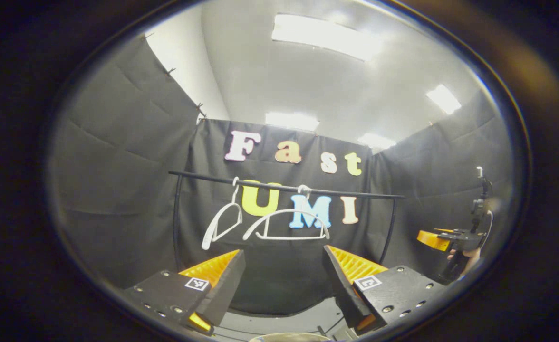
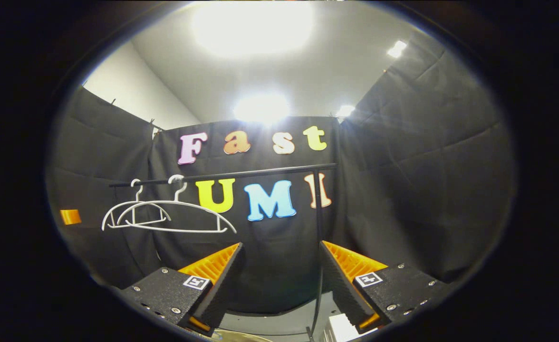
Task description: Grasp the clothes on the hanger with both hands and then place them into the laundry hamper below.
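In the left gripper view, the left gripper (image 1: 283, 273) sits at the bottom of the frame with its two fingers spread wide apart and nothing between them. Beyond them, across the middle of the frame, a dark rail (image 1: 284, 189) runs from left to right on thin uprights against the black cloth wall. Two white hangers hang from it by their hooks: the left hanger (image 1: 222, 221) is turned nearly edge-on, and the right hanger (image 1: 286, 225) faces the camera more squarely, just beside the first. Both are bare; no clothes show on them. At the lower right edge of the frame, the right gripper (image 1: 438, 239) is seen from the side, held by a hand (image 1: 469, 256), well apart from the rail. From this angle I cannot tell how its fingers stand. A pale curved rim (image 1: 289, 337) shows at the very bottom centre; what it belongs to cannot be told.

In the right gripper view, the right gripper's fingers stand wide open at the bottom of the frame, holding nothing. The rail crosses the middle, with one upright coming down between the fingers. The two bare hangers hang close together at the left of the frame, overlapping. Ceiling lights (image 2: 255, 28) glare at the top.
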The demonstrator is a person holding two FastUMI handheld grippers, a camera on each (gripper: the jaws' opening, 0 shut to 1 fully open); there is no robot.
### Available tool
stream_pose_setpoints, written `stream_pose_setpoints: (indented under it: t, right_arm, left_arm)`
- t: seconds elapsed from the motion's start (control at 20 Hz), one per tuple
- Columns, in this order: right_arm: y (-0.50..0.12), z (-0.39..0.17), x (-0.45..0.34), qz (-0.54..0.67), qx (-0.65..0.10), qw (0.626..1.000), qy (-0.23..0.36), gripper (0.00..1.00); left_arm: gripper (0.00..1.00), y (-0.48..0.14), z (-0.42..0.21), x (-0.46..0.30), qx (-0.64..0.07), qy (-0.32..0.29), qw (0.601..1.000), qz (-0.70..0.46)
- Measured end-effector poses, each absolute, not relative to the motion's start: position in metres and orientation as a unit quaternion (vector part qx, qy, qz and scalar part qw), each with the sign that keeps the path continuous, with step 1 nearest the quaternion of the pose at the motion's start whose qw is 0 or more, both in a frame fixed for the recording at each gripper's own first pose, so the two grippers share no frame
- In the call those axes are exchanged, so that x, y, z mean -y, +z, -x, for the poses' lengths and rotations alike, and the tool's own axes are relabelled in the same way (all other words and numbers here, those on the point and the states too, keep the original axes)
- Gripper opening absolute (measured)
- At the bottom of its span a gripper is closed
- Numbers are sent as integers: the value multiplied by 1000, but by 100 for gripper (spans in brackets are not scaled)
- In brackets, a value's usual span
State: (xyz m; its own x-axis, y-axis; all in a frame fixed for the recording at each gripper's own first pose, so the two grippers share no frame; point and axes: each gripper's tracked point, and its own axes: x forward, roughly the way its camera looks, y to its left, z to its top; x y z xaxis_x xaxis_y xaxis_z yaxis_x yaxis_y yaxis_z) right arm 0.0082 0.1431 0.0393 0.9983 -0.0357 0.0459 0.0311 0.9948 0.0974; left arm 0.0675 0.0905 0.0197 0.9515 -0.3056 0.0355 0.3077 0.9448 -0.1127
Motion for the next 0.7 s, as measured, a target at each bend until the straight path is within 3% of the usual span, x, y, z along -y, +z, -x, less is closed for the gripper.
stream_pose_setpoints:
  t: [0.3, 0.35, 0.7]
  right_arm:
    - [32, -31, -116, -50, -10, 999, -1, 95]
    - [36, -38, -119, -54, -6, 998, 6, 92]
    - [44, -53, -174, -24, 8, 997, 75, 95]
  left_arm:
    - [98, -1, -53, -73, -3, -119, 991, 68]
    - [98, -3, -52, -72, -5, -114, 991, 63]
    - [98, -41, -26, -112, -38, -56, 996, 63]
